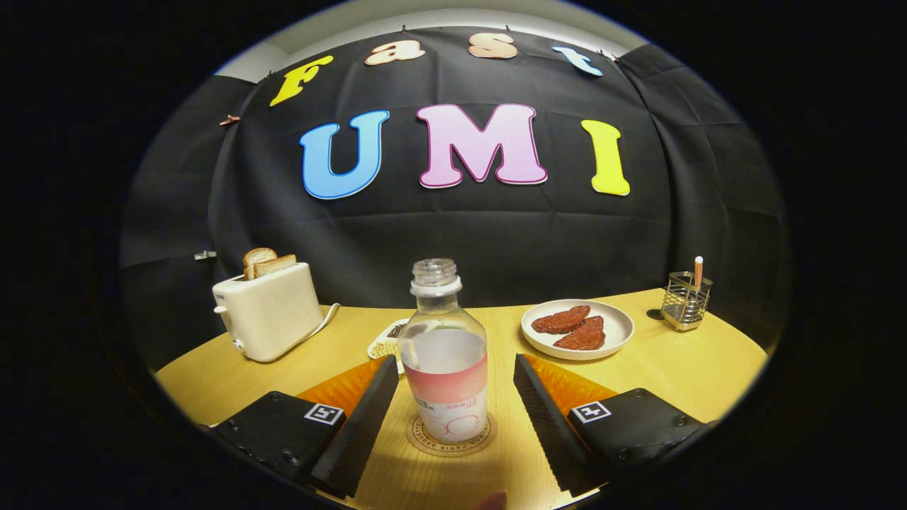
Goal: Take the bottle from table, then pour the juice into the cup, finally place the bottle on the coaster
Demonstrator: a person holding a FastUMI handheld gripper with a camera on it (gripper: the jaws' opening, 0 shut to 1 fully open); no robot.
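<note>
A clear plastic bottle (444, 354) with a pink-and-white label and no cap stands upright on a round coaster (451, 439) on the wooden table. It sits between the two fingers of my gripper (453, 375). The fingers are spread wide, with a gap on each side of the bottle, and neither touches it. The gripper is open. Behind the bottle, a small white dish (386, 343) with something dark and pale on it peeks out at its left.
A cream toaster (268, 319) with two toast slices stands at the back left, its cord trailing toward the dish. A white plate (577, 329) with two reddish-brown patties lies beyond the right finger. A wire holder (685, 301) with a stick stands far right near the table edge.
</note>
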